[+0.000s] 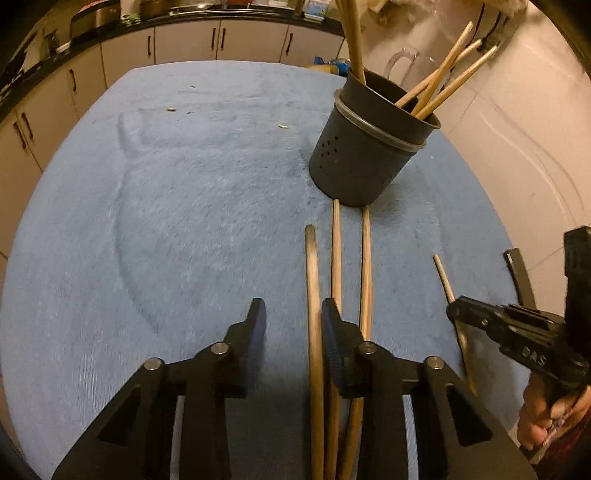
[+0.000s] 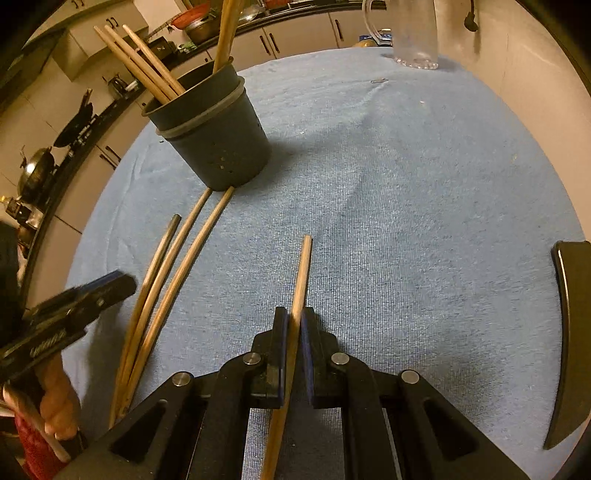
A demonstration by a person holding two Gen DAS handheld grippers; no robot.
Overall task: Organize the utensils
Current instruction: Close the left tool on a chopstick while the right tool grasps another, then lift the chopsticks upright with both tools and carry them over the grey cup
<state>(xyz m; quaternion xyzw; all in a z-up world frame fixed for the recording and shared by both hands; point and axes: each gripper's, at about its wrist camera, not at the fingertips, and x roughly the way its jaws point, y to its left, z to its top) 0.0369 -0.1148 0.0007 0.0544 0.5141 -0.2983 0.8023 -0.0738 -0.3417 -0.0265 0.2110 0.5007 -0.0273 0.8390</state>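
A dark grey perforated holder (image 1: pixel 358 155) (image 2: pixel 221 136) stands on the blue towel (image 1: pixel 166 221) (image 2: pixel 406 221) with several wooden sticks leaning in it. Three more sticks lie side by side in front of it. The dark-tipped one (image 1: pixel 313 280) (image 2: pixel 160 254) runs between the fingers of my left gripper (image 1: pixel 293 317) (image 2: pixel 114 286), close to the right pad. A wide gap remains on its other side, so the jaws stand open. The other two sticks (image 1: pixel 366 258) (image 2: pixel 192 251) lie just right of that gripper. My right gripper (image 2: pixel 294 317) (image 1: pixel 456 314) is shut on a single wooden stick (image 2: pixel 303 269) (image 1: pixel 443 277).
A clear glass jug (image 2: pixel 413 33) (image 1: pixel 402 66) stands at the far edge, behind the holder. A black curved object (image 2: pixel 569 332) (image 1: pixel 521 277) lies at the towel's right edge. Cabinets and a dark counter with cookware (image 2: pixel 37 170) run along the back and left. A person's hands (image 1: pixel 546 417) (image 2: pixel 55 406) hold the grippers.
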